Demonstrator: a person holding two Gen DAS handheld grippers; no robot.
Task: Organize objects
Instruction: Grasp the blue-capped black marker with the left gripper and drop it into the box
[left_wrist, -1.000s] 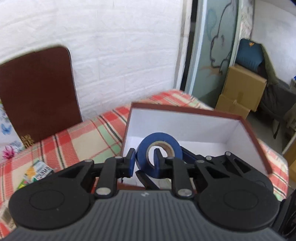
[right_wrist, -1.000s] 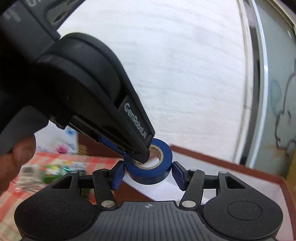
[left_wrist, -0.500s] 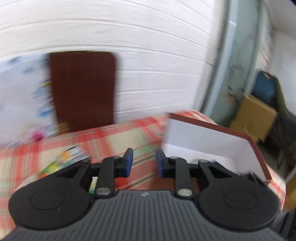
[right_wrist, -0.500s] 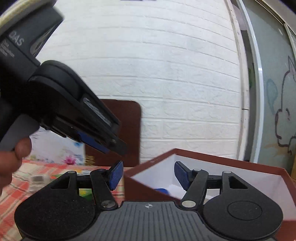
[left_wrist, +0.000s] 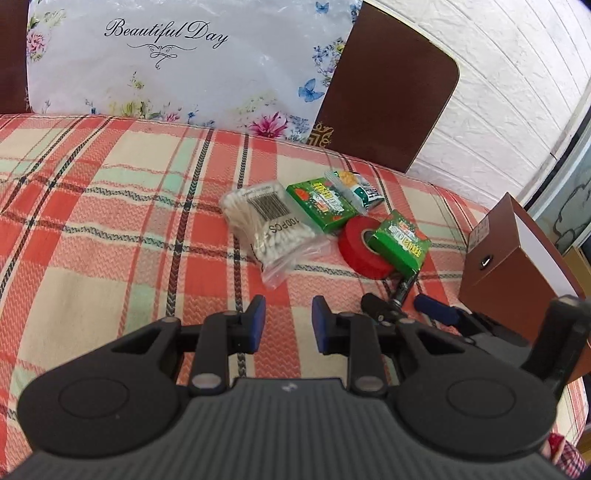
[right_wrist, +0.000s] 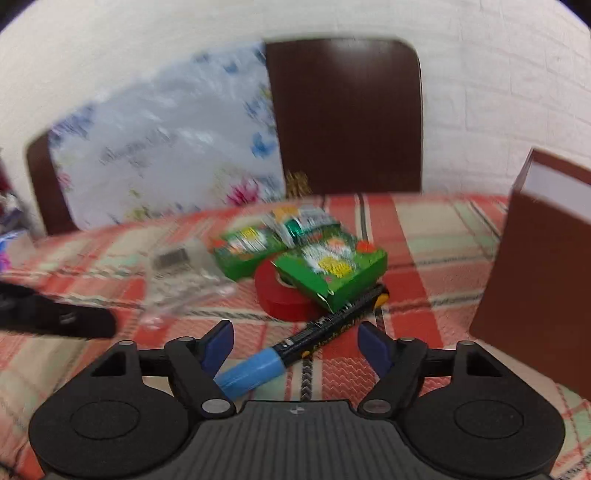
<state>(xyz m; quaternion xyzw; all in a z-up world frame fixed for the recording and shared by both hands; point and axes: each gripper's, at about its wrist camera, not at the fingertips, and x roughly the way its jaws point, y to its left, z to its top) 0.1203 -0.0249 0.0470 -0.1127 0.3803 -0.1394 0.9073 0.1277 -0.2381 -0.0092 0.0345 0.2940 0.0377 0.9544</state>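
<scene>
Now that the blue tape is gone from both empty, open hand-held grippers, the right hand-held gripper (right_wrist: 295, 345) approaches the marker (right_wrist: 295, 343) at 12 o'clock; the left hand-held gripper (left_wrist: 287, 323) waits.

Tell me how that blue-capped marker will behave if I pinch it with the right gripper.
The marker is a round, stiff barrel, so it would likely roll or pivot if nudged. Its far end lies under the green box leaning on the red tape, so pulling may shift them. The right gripper is open, straddling it.
</scene>
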